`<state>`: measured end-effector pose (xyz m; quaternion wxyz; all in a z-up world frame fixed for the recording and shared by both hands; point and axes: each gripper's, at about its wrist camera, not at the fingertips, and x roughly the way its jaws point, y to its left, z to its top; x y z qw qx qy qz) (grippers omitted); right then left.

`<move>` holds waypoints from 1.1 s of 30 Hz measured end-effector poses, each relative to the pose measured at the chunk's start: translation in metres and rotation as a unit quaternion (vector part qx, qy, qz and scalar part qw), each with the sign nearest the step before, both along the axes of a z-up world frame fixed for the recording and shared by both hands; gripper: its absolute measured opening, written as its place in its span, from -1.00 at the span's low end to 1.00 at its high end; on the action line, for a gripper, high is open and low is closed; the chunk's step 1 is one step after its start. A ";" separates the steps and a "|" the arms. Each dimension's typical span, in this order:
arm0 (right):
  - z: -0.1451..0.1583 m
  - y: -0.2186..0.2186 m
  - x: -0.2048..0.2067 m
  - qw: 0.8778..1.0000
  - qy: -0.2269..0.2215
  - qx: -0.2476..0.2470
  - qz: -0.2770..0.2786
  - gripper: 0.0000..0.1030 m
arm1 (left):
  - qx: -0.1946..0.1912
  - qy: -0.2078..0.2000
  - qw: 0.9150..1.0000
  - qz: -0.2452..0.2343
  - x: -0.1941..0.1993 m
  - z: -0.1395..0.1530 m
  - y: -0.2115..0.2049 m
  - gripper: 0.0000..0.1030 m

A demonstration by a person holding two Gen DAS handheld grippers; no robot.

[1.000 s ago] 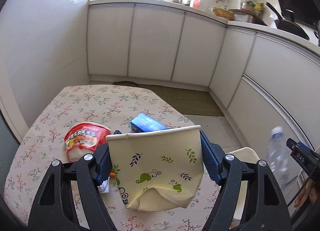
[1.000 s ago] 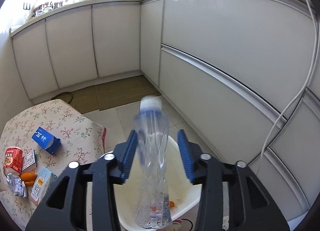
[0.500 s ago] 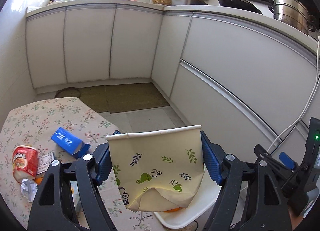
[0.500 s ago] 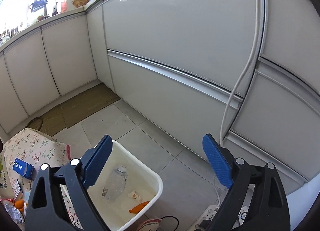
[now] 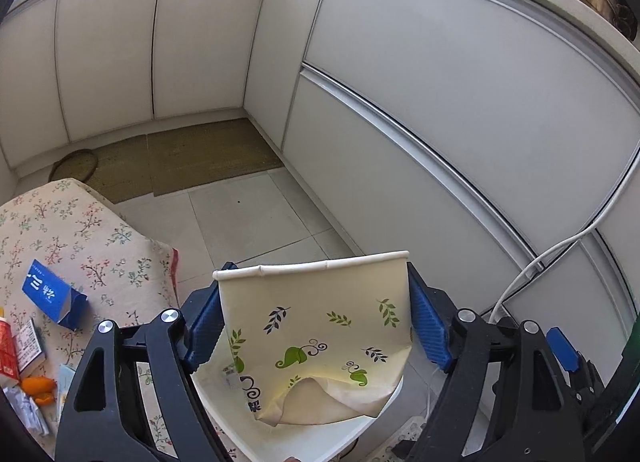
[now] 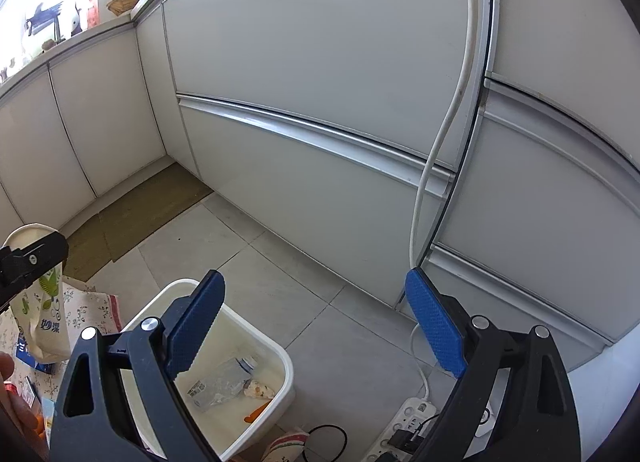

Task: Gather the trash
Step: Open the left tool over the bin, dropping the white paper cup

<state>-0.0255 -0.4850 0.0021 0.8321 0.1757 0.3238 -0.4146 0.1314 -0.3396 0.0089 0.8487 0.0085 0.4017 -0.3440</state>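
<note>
- A crushed paper cup [image 5: 320, 326] printed with green leaves was held between the blue pads of the left gripper [image 5: 316, 326], one pad against each side of it; the jaws had just been opening a little.
- The cup was held above the near left part of a white bin [image 6: 276, 350] that stood on the tiled floor [image 5: 256, 218].
- The right gripper [image 6: 316, 326] was spread wide with nothing between its pads [image 6: 434, 328]; its jaws had just been opening.
- A clear plastic bottle [image 6: 224, 382] was seen lying in the bin, beside smaller scraps.
- To the left of the bin, a table under a floral cloth [image 5: 64, 230] carried a blue carton [image 5: 52, 294] and other litter at its near edge.
- White cabinet fronts [image 6: 320, 62] were seen beyond the bin, and a white power strip [image 6: 408, 418] lay on the floor to its right.
</note>
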 end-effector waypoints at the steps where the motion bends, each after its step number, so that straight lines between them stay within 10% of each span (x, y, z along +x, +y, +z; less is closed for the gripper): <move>1: -0.001 -0.001 0.000 1.000 0.002 0.001 -0.001 0.73 | 0.002 0.010 1.000 -0.003 0.003 -0.003 -0.003 0.54; 17: 0.004 0.018 0.011 1.000 -0.005 -0.001 0.030 0.75 | 0.015 0.030 0.999 0.025 0.009 -0.010 0.033 0.81; 33: 0.014 0.108 0.062 0.986 -0.005 0.000 0.169 0.77 | 0.084 -0.046 0.984 0.147 -0.012 0.009 0.158 0.82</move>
